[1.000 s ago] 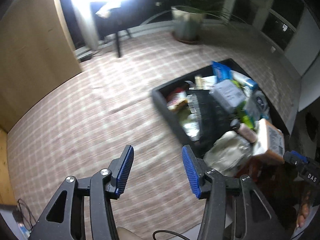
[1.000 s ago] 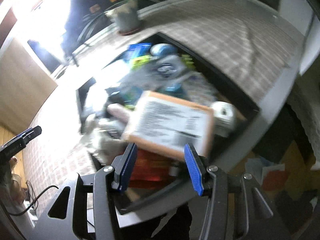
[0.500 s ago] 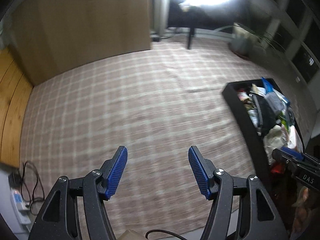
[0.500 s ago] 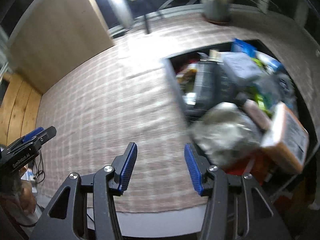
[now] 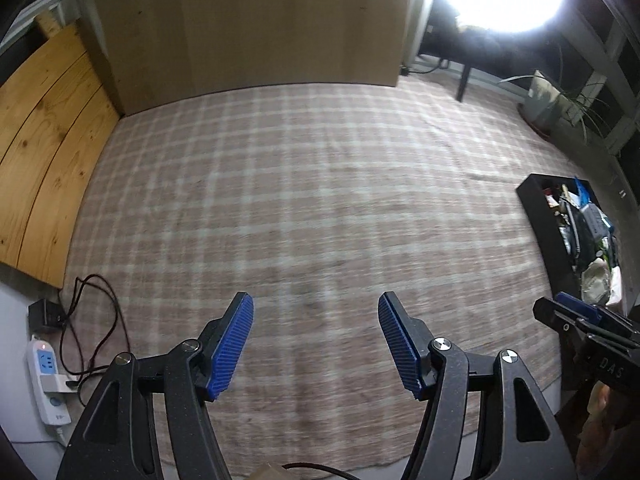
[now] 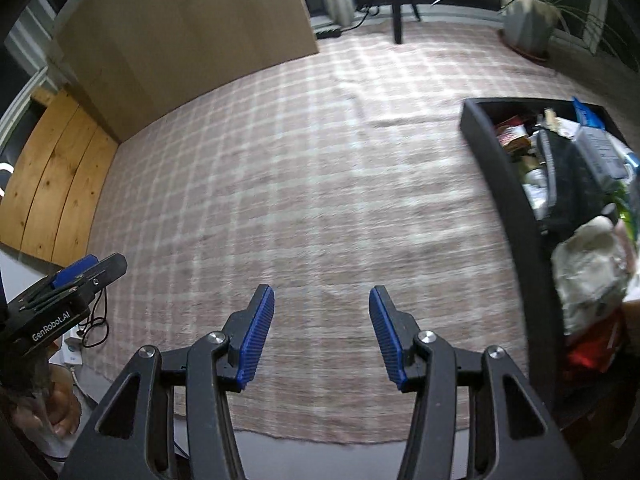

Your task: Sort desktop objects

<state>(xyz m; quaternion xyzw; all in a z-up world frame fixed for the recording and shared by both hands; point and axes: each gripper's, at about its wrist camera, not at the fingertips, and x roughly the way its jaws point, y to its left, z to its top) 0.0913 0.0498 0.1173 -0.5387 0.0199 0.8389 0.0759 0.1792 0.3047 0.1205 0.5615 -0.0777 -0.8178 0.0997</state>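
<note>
Black bin (image 6: 516,216) fills right view — both hand-held grippers (image 5: 316,340) (image 6: 322,334) gape, empty.

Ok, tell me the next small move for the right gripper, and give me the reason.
Probably swing the right gripper to its right, toward the black rectangular bin packed with mixed items. Both it and the left gripper are open and hold nothing, over bare pink checked tablecloth; everything to sort sits in that bin, nearer the right gripper's side.
</note>
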